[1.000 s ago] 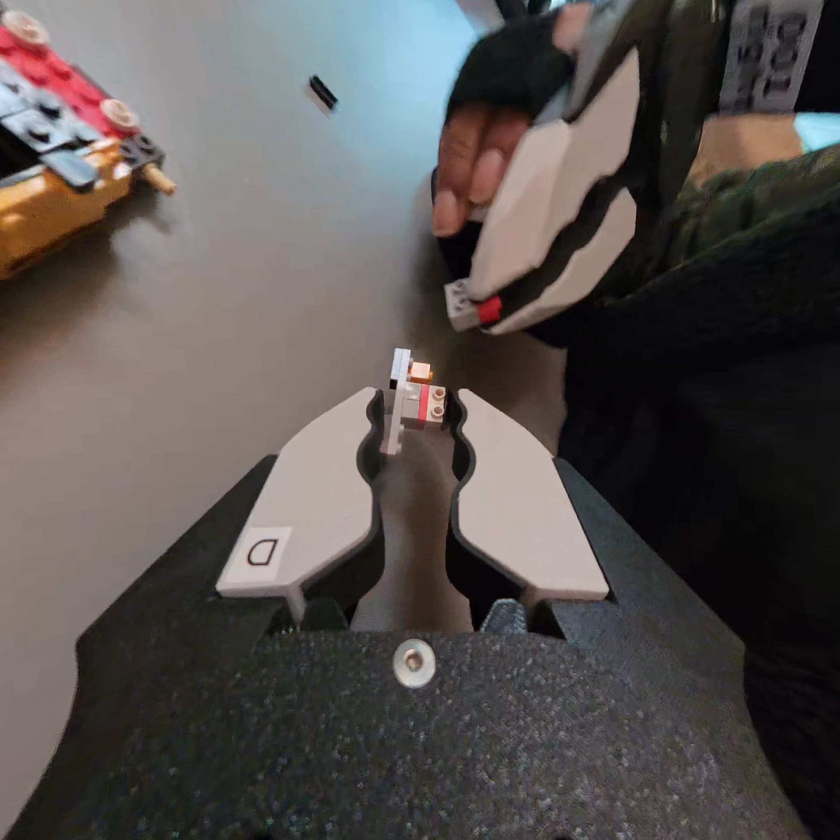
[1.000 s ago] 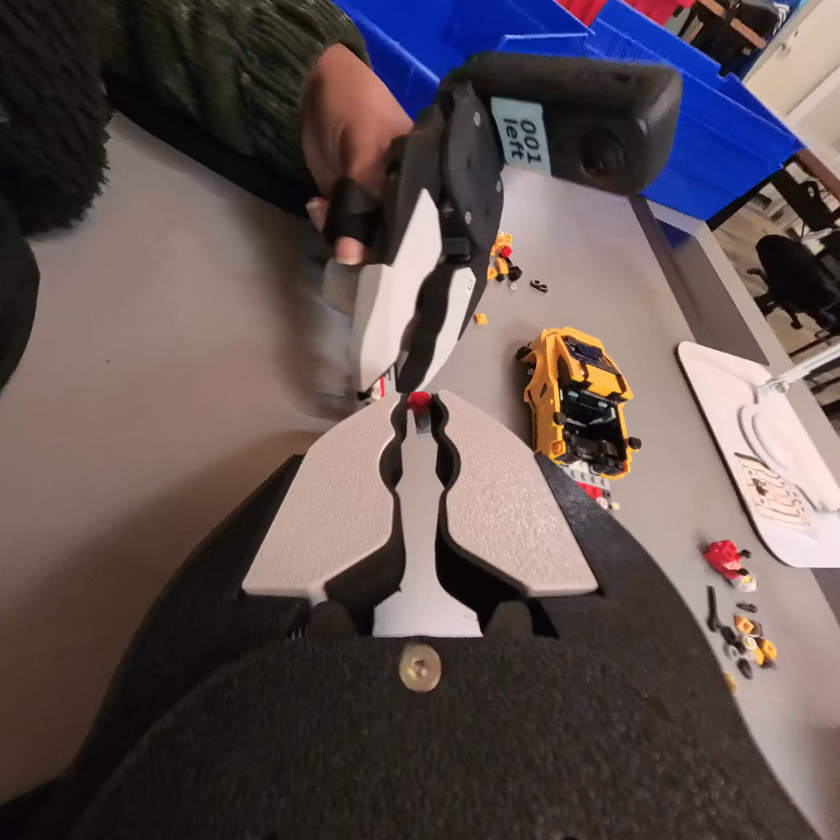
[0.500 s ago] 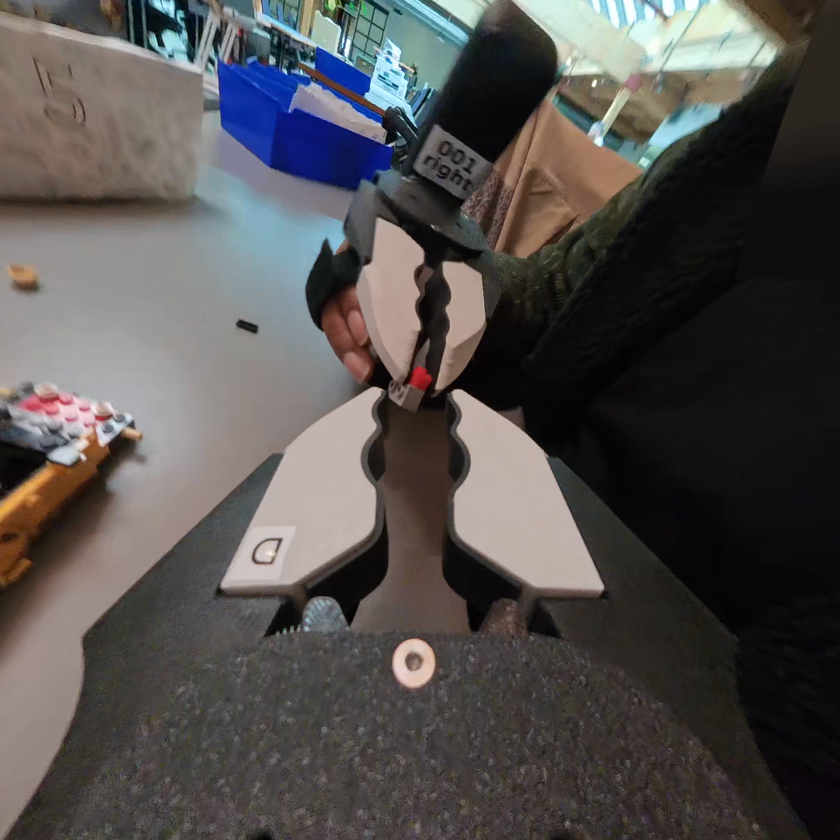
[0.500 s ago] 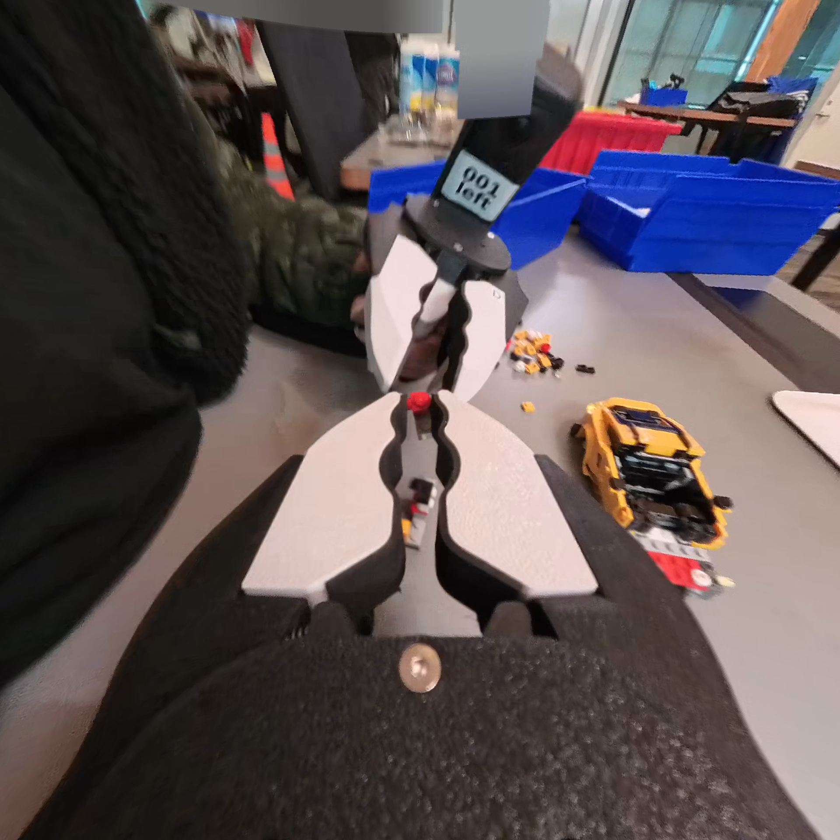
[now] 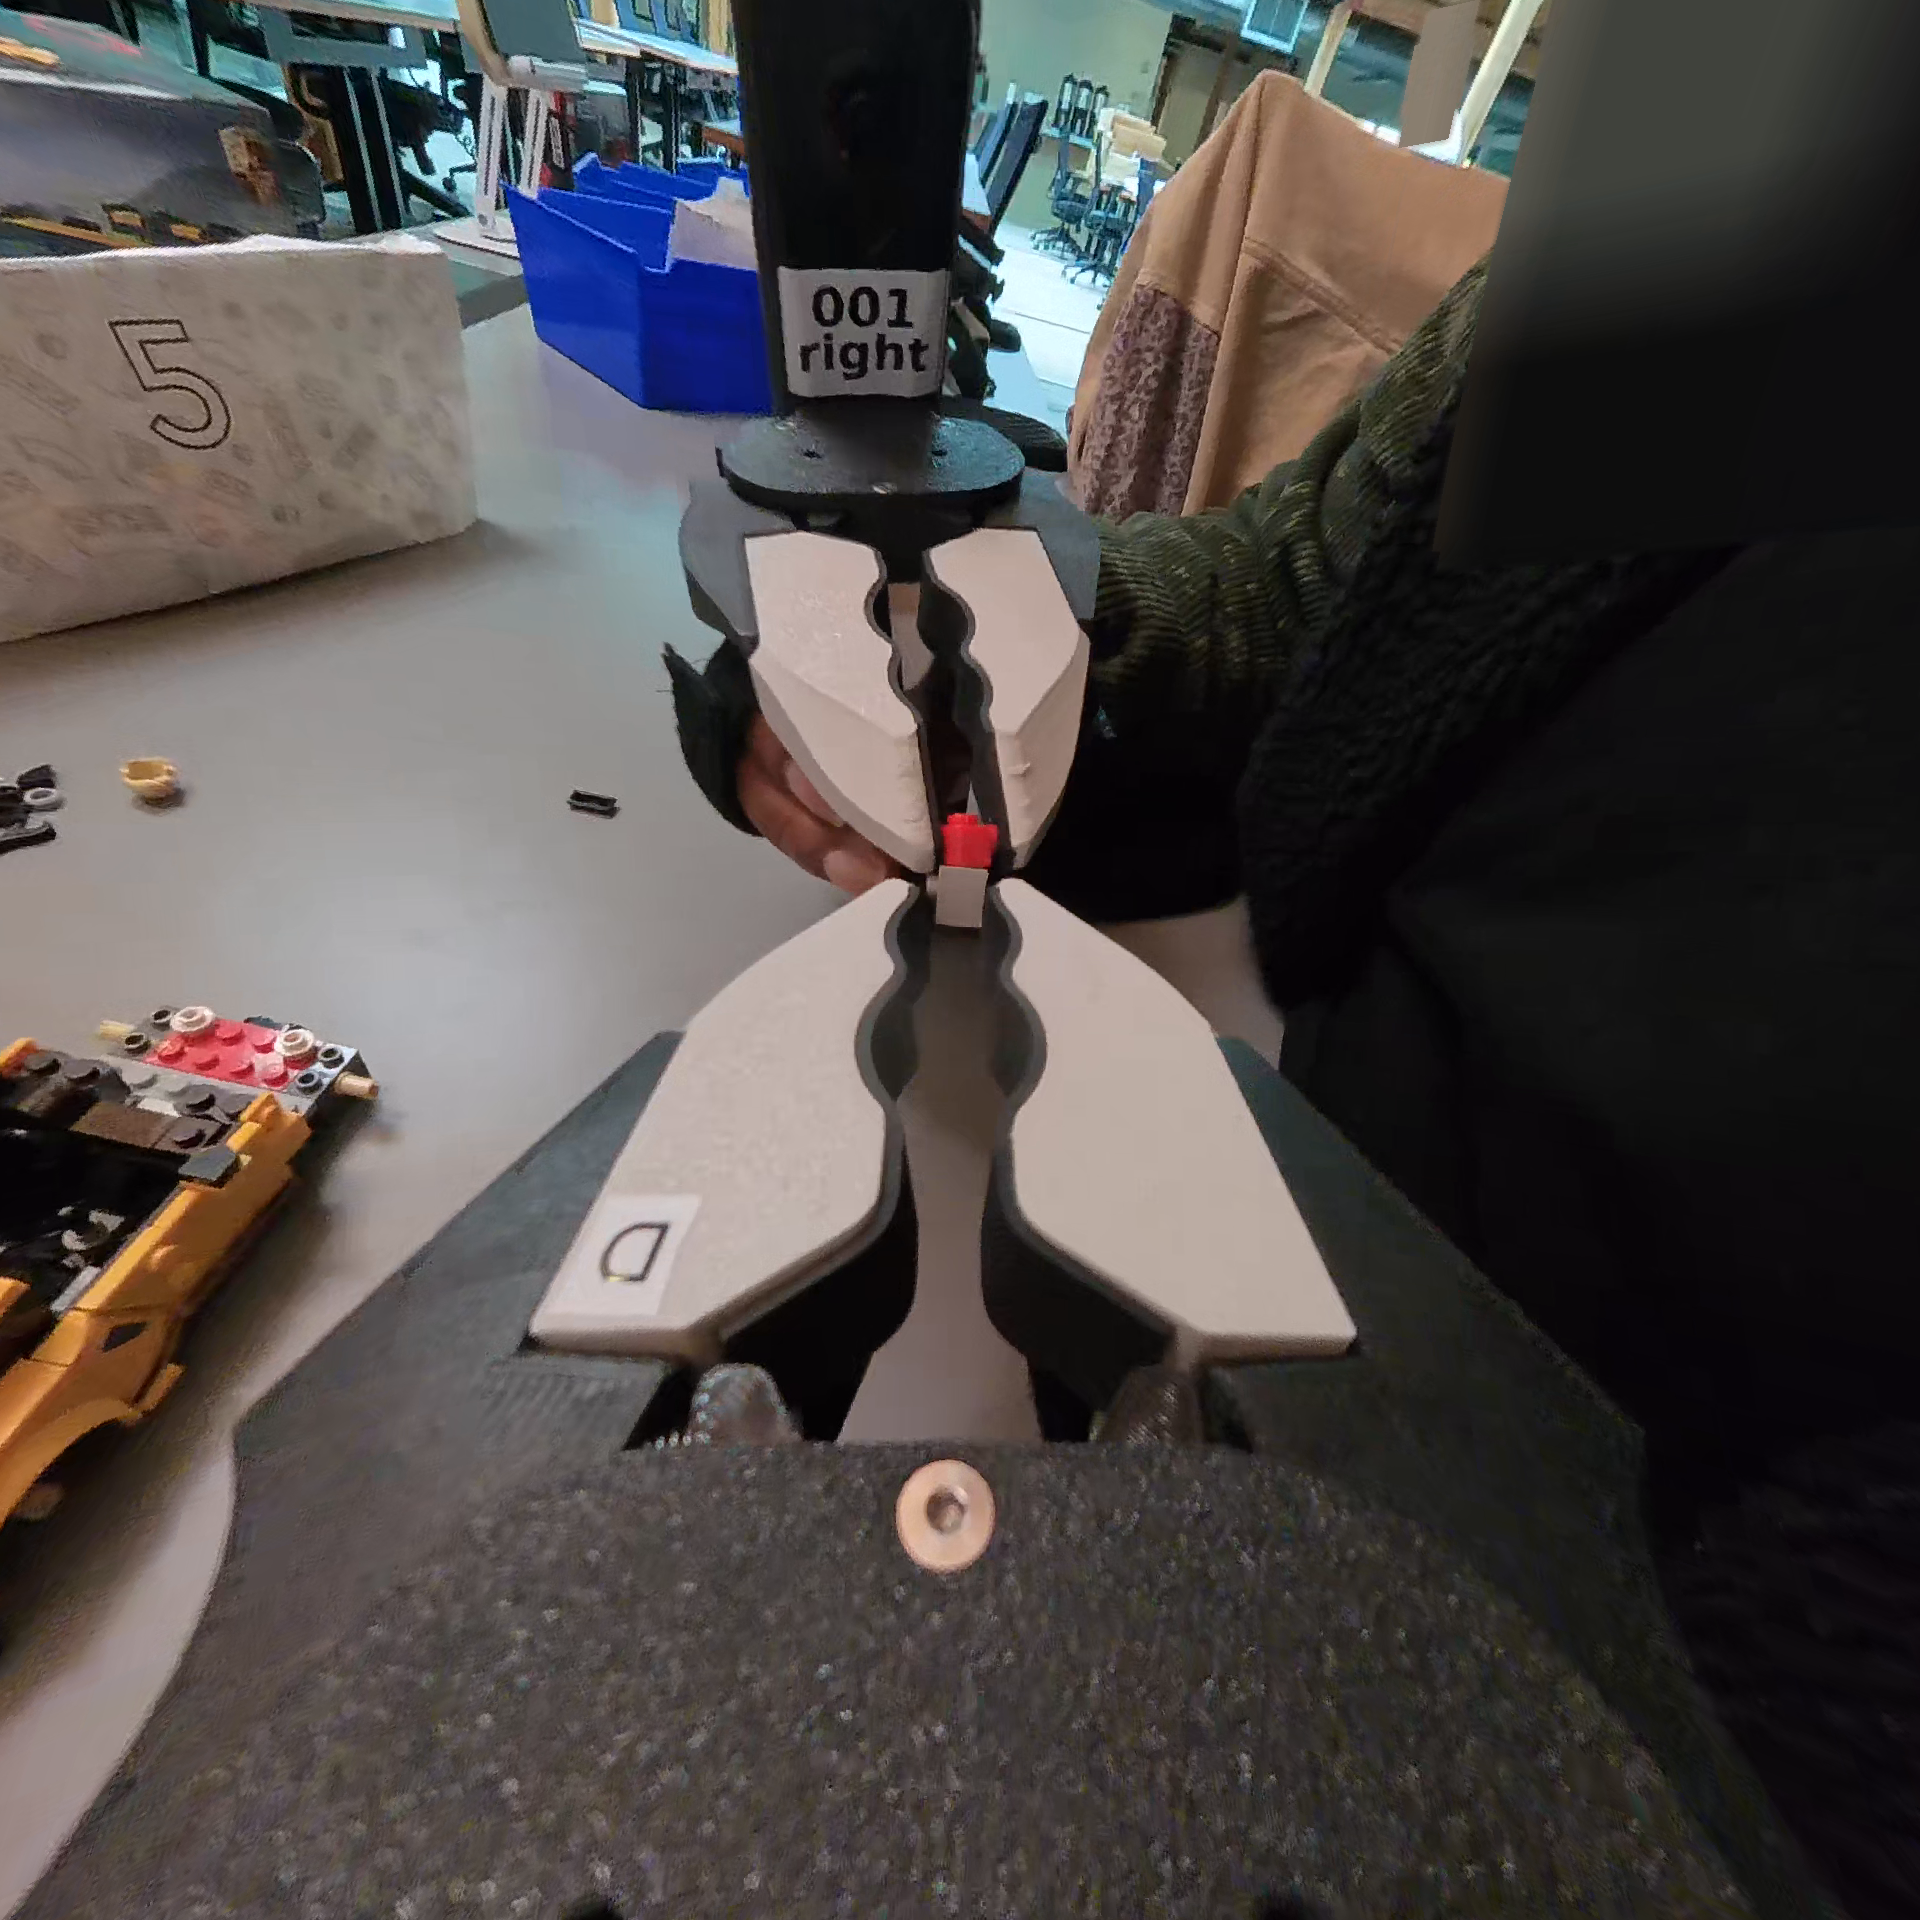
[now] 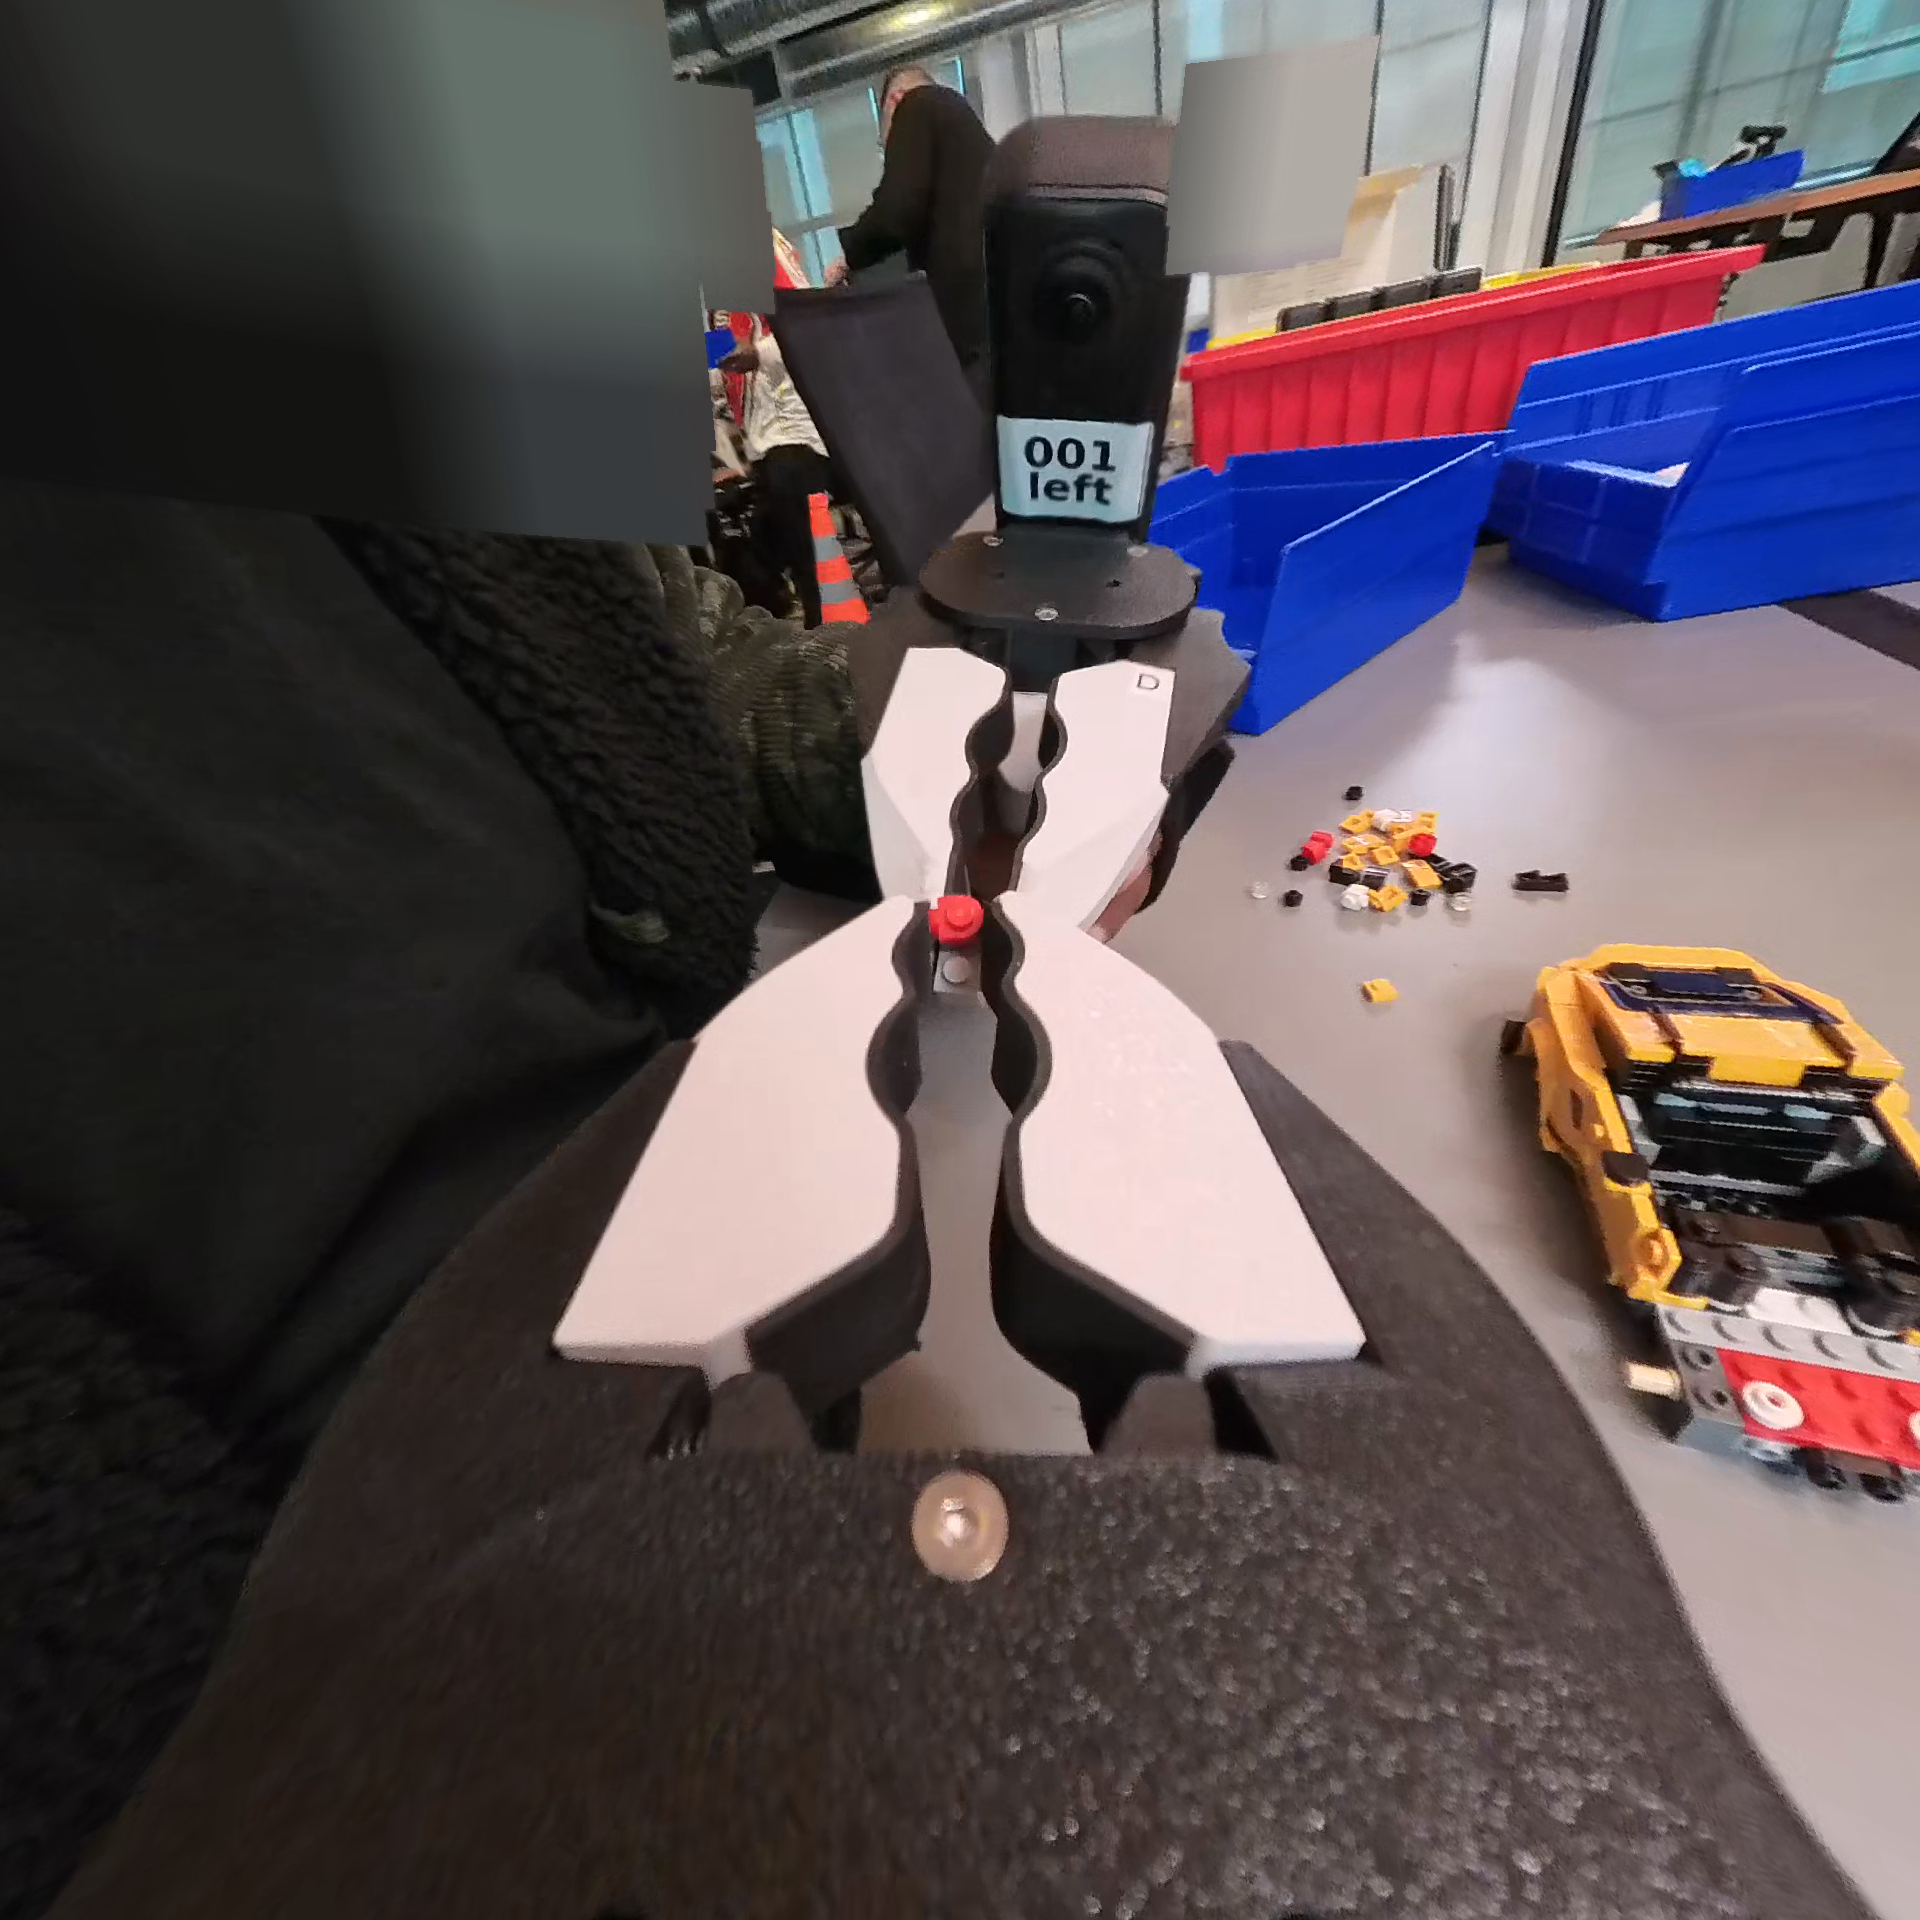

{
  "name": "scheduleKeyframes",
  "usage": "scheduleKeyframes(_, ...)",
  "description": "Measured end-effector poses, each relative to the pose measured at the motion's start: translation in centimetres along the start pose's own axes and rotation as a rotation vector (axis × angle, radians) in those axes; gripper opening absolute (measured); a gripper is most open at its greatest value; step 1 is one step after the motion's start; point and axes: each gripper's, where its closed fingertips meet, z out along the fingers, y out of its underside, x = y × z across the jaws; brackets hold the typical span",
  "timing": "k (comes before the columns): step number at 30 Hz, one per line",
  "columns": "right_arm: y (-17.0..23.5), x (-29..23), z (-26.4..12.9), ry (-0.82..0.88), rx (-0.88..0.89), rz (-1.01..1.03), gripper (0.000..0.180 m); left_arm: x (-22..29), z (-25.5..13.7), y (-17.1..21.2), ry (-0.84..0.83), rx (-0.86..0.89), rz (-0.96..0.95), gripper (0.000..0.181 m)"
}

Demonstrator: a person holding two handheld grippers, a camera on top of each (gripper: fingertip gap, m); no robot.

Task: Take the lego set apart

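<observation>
Grippers now meet tip to tip above the grey table [image 5: 436, 935]; 0.5 s ago the left gripper [image 5: 954, 902] sat narrow and empty. Its tips now pinch the grey brick [image 5: 960, 896], while the right gripper [image 6: 958, 940] clamps the red stud piece [image 6: 954, 921]. How the 2 pieces join is hard to see. Off to the side, the yellow lego car [image 6: 1725, 1164] lies cut off by the frame edge.

The right gripper [image 6: 958, 935] pinches a small red-and-grey lego piece [image 6: 954, 935] at its tips, meeting the left gripper [image 6: 987, 883] tip to tip. On the grey table [image 6: 1558, 748], a half-dismantled yellow lego car [image 6: 1704, 1132] sits toward the right edge, with a scatter of small loose bricks [image 6: 1382, 862] beyond it and blue plastic bins [image 6: 1662, 499] farther back.
</observation>
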Motion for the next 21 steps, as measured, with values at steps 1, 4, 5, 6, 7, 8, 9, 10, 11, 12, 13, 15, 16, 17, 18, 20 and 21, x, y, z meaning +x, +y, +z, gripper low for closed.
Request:
scheduleKeyframes(1, -0.5, -0.4, -0.2, -0.038, 0.039, 0.01, 0.009, -0.2, 0.0, 0.2, -0.008, -0.021, 0.0, 0.009)
scheduleKeyframes(4, -5.3, -0.9, -2.8, -0.087, 0.271, 0.052, 0.009, -1.8, -0.2, 4.4, -0.069, -0.187, -0.056, 0.01)
scheduleKeyframes(5, -4.3, 0.3, -2.8, 0.02, 0.185, -0.021, 0.009, -1.7, -0.4, 4.3, -0.061, -0.179, -0.059, 0.009)
scheduleKeyframes(6, -3.0, 1.3, -2.8, 0.101, 0.109, -0.058, 0.009, -1.9, -0.5, 4.2, -0.076, -0.187, -0.036, 0.009)
scheduleKeyframes(7, -1.8, 1.9, -2.6, 0.135, 0.055, -0.051, 0.009, -2.1, -0.4, 4.2, -0.074, -0.193, -0.049, 0.009)
scheduleKeyframes(8, -0.6, 2.5, -2.3, 0.156, -0.002, -0.038, 0.009, -2.3, -0.4, 4.4, -0.075, -0.213, -0.078, 0.009)
scheduleKeyframes(9, 0.6, 3.1, -2.0, 0.182, -0.068, -0.042, 0.009, -3.0, -0.4, 5.1, -0.106, -0.251, -0.083, 0.009)
scheduleKeyframes(10, 1.9, 3.5, -1.7, 0.205, -0.132, -0.059, 0.009, -3.6, -0.5, 5.9, -0.147, -0.283, -0.067, 0.009)
scheduleKeyframes(11, 2.7, 3.7, -1.5, 0.213, -0.173, -0.069, 0.009, -4.0, -0.6, 6.5, -0.177, -0.295, -0.056, 0.009)
scheduleKeyframes(12, 3.1, 3.7, -1.3, 0.207, -0.187, -0.067, 0.009, -4.4, -0.6, 6.9, -0.199, -0.302, -0.065, 0.009)
scheduleKeyframes(13, 3.3, 3.6, -1.2, 0.2, -0.192, -0.057, 0.009, -4.8, -0.6, 7.3, -0.209, -0.312, -0.09, 0.009)
scheduleKeyframes(15, 3.5, 3.7, -1.2, 0.203, -0.202, -0.047, 0.009, -5.7, -0.7, 7.6, -0.24, -0.311, -0.139, 0.01)
scheduleKeyframes(16, 3.6, 3.8, -1.2, 0.206, -0.206, -0.046, 0.009, -6.2, -0.8, 7.7, -0.258, -0.312, -0.155, 0.01)
scheduleKeyframes(17, 3.7, 3.8, -1.2, 0.206, -0.211, -0.044, 0.009, -6.6, -0.9, 8.0, -0.277, -0.322, -0.171, 0.011)
scheduleKeyframes(18, 3.8, 3.8, -1.2, 0.205, -0.218, -0.043, 0.009, -7.0, -1.1, 8.5, -0.297, -0.339, -0.189, 0.018)
scheduleKeyframes(20, 4.2, 3.8, -1.1, 0.211, -0.236, -0.052, 0.009, -7.2, -1.3, 8.6, -0.303, -0.345, -0.189, 0.035)
scheduleKeyframes(21, 4.3, 3.8, -1.0, 0.216, -0.244, -0.061, 0.009, -7.2, -1.5, 8.1, -0.3, -0.324, -0.169, 0.037)
